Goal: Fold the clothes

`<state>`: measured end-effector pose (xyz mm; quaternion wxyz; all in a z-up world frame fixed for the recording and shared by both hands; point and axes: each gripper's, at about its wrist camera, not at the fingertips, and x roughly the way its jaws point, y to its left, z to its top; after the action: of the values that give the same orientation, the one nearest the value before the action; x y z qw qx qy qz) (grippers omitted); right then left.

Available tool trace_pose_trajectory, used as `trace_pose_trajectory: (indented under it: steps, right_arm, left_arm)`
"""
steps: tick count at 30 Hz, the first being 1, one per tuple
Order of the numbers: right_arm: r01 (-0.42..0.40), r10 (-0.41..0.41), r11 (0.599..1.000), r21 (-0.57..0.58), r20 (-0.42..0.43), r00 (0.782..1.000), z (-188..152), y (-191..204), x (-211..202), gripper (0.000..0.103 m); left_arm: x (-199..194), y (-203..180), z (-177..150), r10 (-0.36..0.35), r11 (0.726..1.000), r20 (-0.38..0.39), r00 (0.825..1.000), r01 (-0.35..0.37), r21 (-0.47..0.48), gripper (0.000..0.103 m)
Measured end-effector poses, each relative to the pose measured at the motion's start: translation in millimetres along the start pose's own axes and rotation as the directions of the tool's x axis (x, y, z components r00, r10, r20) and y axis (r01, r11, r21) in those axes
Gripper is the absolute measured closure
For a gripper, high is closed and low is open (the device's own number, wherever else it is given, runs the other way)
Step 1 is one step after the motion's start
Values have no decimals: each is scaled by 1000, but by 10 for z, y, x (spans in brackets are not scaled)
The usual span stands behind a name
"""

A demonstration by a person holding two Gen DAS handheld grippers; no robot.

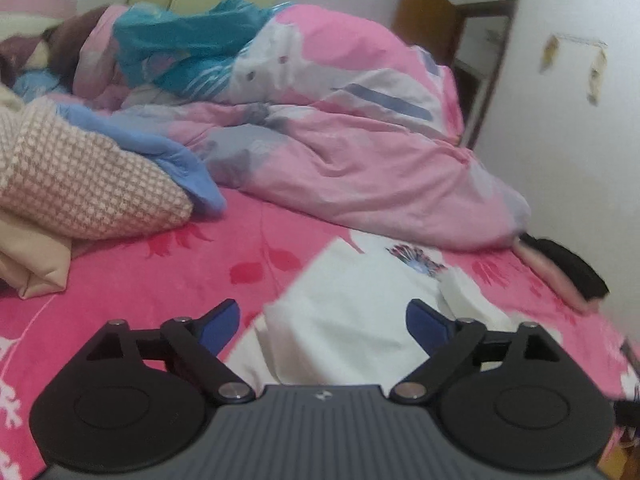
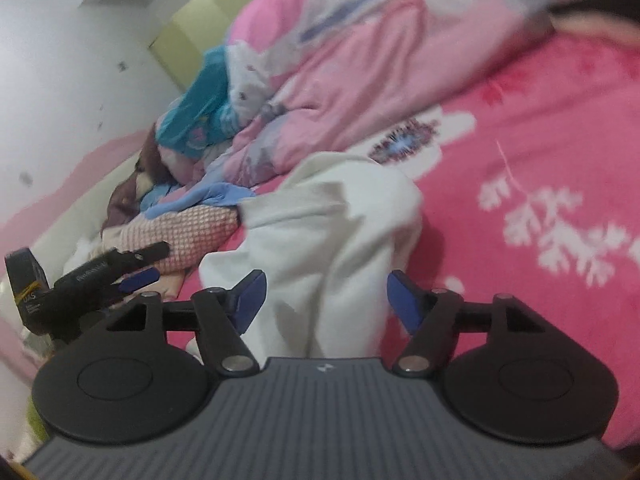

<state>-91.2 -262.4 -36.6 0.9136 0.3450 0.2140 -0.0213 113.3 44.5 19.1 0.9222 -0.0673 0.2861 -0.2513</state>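
Closest in, both tools hang over the white garment [image 2: 328, 232], which lies rumpled on the pink floral bed [image 2: 540, 128]. The left gripper [image 1: 322, 326] and the right gripper [image 2: 324, 298] each have their jaws spread apart, holding nothing, with white cloth showing in the gap between the blue pads. The garment looks bunched and partly doubled over itself, though motion blur makes it hard to tell a deliberate fold from a heap, so this could be a piece half folded or one just dropped there. The risk from here, as I judge it, is a jaw pinching the bedsheet along with the white cloth, or catching one layer only, so the fold drags crooked. Just left of the garment sits a checked pillow [image 1: 80, 176]; beyond the garment the pink quilt [image 1: 340, 120] is piled. Writing on the left tool seen from the right wrist view is too blurred to read.
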Motion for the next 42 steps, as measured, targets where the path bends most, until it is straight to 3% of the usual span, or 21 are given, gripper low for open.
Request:
trace_pose_trajectory:
  steps: [3, 6, 10, 13, 17, 23, 25, 26, 30, 33, 38, 42]
  right_arm:
    - [-21, 26, 995, 99, -46, 999, -27, -168, 130, 24]
    - [-52, 68, 984, 171, -94, 993, -103, -252, 261, 19]
    - [-54, 73, 990, 128, -152, 986, -165, -172, 436, 14]
    - [-60, 71, 996, 69, -166, 984, -136, -113, 556, 13]
    - [-87, 101, 993, 85, -178, 979, -21, -165, 727, 13]
    - [-153, 189, 971, 183, -199, 962, 210, -400, 922, 14]
    - [-184, 223, 964, 190, -208, 952, 282, -438, 1015, 20]
    - [-198, 239, 961, 192, -221, 945, 315, -455, 1084, 28]
    - [-291, 353, 928, 234, -295, 888, 439, -485, 1330, 36]
    - [-372, 430, 902, 221, -370, 824, 510, -397, 1490, 37]
    - [-553, 502, 830, 70, -527, 686, 643, 95, 1747, 37]
    - [-679, 504, 733, -39, -639, 581, 673, 595, 1966, 37]
  left_arm:
    - [441, 190, 95, -23, 999, -84, 996, 20, -39, 8]
    - [914, 398, 60, -80, 988, -192, 978, 52, -145, 8]
    - [1227, 487, -97, -104, 986, -259, 960, 64, -157, 8]
    - [1198, 445, -172, -132, 986, -268, 954, 100, -131, 8]
    - [1067, 359, -232, -224, 971, -305, 926, 185, -151, 8]
    - [859, -76, -483, -209, 974, -360, 909, 227, 7, 8]
    - [768, -195, -563, -240, 965, -376, 895, 263, 11, 8]
    - [722, -249, -603, -258, 960, -384, 886, 282, 5, 9]
    - [555, -435, -764, -303, 943, -408, 861, 334, 5, 9]
    - [405, -511, -855, -337, 932, -416, 845, 363, -19, 11]
    - [149, -587, -943, -393, 915, -409, 823, 395, -84, 13]
    - [118, -557, -996, -389, 920, -403, 828, 375, -118, 12]
